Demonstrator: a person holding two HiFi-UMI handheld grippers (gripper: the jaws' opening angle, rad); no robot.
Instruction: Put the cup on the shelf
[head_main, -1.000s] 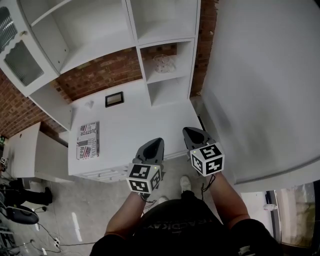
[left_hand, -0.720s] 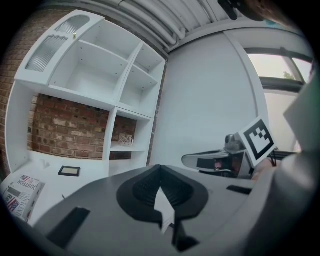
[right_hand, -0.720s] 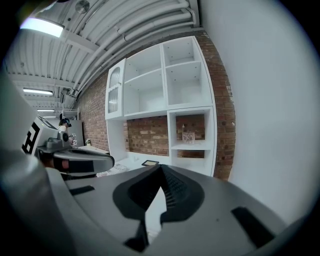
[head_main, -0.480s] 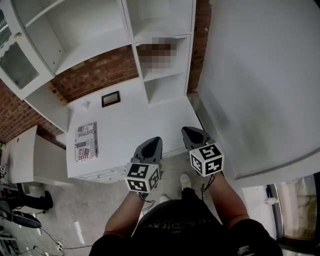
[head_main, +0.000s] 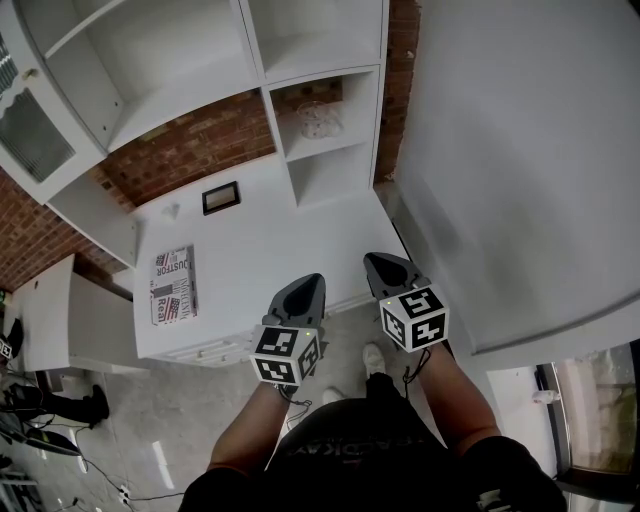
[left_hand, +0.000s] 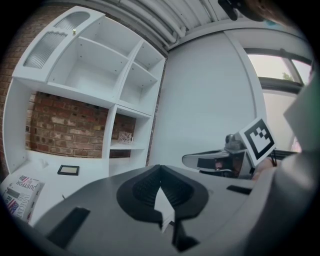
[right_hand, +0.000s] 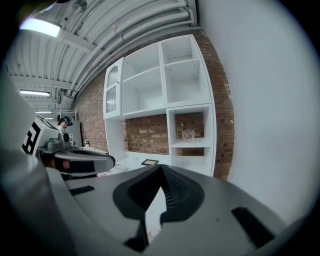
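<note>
A clear glass cup (head_main: 322, 120) stands in the middle cubby of the white shelf unit (head_main: 330, 150); it also shows small in the left gripper view (left_hand: 125, 136) and the right gripper view (right_hand: 188, 135). Both grippers hang side by side at the counter's near edge, well short of the shelf. My left gripper (head_main: 310, 286) is shut with nothing in it (left_hand: 160, 171). My right gripper (head_main: 378, 263) is also shut and empty (right_hand: 160, 171). Each gripper shows from the side in the other's view, the right gripper (left_hand: 220, 160) and the left gripper (right_hand: 80, 162).
On the white counter (head_main: 270, 250) lie a folded newspaper (head_main: 175, 283), a small black picture frame (head_main: 221, 197) and a tiny white object (head_main: 172, 211). A large white wall (head_main: 520, 170) rises at the right. A glass-door cabinet (head_main: 30, 130) is at the upper left.
The head view has drifted a little, so the shelf and counter sit slightly higher and further left in frame. Both grippers stay shut in the same place.
</note>
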